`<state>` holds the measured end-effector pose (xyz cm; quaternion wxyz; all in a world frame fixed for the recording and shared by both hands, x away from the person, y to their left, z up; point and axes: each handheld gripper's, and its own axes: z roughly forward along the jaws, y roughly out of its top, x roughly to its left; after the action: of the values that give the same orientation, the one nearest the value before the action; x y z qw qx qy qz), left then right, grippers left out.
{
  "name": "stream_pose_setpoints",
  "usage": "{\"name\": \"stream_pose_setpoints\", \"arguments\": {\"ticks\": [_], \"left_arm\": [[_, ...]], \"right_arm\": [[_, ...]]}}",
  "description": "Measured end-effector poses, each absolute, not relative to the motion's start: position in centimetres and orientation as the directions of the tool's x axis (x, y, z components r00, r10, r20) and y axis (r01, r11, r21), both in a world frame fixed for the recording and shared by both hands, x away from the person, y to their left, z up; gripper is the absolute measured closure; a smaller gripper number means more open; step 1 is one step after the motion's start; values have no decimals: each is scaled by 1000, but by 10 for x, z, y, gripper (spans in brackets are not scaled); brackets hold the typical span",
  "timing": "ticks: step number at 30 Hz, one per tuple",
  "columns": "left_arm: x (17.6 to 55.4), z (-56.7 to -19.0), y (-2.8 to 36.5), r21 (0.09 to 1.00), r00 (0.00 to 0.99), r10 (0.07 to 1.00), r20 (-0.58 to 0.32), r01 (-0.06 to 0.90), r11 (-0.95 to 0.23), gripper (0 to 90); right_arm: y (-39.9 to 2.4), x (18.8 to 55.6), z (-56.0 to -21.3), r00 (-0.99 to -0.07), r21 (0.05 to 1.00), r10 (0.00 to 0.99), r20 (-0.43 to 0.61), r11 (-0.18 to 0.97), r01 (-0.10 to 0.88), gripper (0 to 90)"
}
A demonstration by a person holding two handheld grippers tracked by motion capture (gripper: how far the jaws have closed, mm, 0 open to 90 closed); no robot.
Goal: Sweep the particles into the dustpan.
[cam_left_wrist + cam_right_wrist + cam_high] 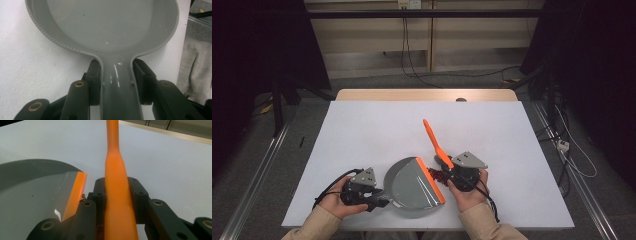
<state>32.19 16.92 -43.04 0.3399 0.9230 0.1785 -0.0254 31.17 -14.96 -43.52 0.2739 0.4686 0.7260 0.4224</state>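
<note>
Dustpan (414,186) lip rightward, brush (435,142) hdl away.

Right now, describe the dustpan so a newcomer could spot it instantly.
On the white table, near its front edge, a grey dustpan lies flat between the person's two hands. The left gripper clamps its handle; the right gripper, beside it, holds an orange brush. The pan is the only grey rounded scoop, with an orange strip along its straight lip.

Even overhead light brightens the white table (362,150) against dark surroundings; glare streaks the close, soft-focused dustpan (110,30).
</note>
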Motion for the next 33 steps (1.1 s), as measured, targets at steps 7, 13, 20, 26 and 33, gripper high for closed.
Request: {"name": "stream_pose_setpoints", "arguments": {"ticks": [7, 13, 20, 26, 33], "left_arm": [[322, -430, 168, 612, 933, 311, -179, 353, -708, 626], [324, -432, 165, 620, 933, 308, -187, 355, -700, 625], [324, -431, 161, 609, 932, 316, -178, 356, -708, 625], [324, -431, 161, 613, 930, 311, -196, 364, -702, 625], [324, -430, 161, 605, 929, 320, -184, 364, -708, 625]], "right_arm": [[-146, 311, -436, -408, 872, 913, 6, 195, 449, 715], [-143, 310, -436, -406, 874, 914, 16, 184, 449, 715], [-139, 308, -437, -405, 877, 914, 42, 160, 454, 714], [-129, 307, -437, -406, 880, 912, 50, 152, 450, 714], [-118, 306, -438, -417, 885, 907, 54, 150, 441, 714]]}}
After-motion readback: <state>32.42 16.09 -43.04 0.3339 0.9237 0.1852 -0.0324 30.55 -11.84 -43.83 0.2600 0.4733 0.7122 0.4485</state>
